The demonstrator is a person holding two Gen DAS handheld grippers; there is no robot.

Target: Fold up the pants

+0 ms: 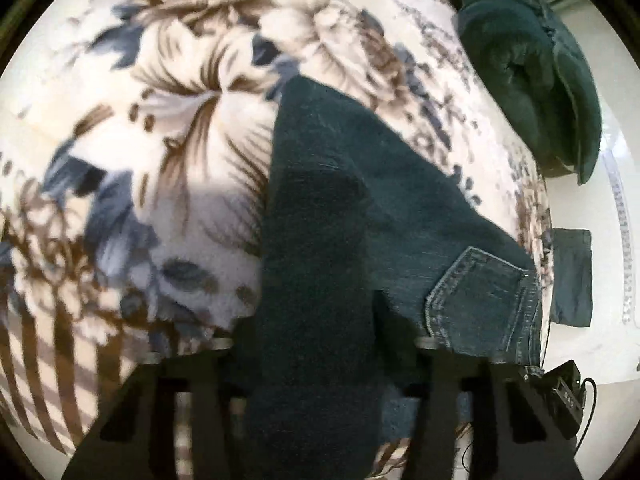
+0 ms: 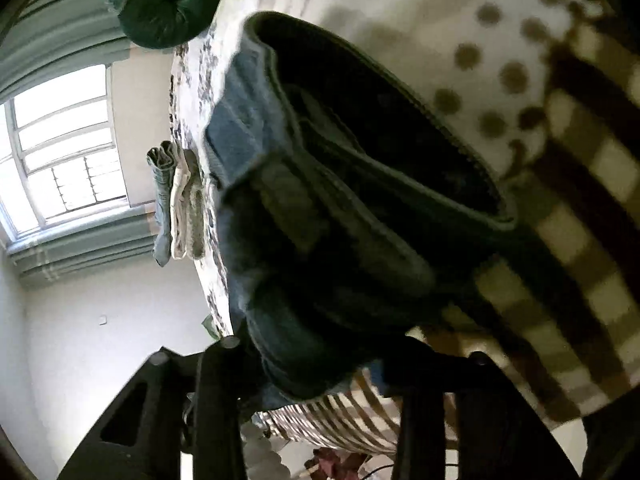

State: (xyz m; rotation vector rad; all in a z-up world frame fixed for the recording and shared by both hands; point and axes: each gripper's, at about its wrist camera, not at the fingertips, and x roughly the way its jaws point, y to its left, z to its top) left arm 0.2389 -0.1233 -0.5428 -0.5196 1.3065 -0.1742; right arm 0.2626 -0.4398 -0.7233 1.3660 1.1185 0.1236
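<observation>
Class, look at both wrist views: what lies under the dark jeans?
The jeans lie on a floral blanket, which shows all around them and turns striped near the edge. The part directly beneath the denim is covered, so anything else there cannot be seen.
</observation>
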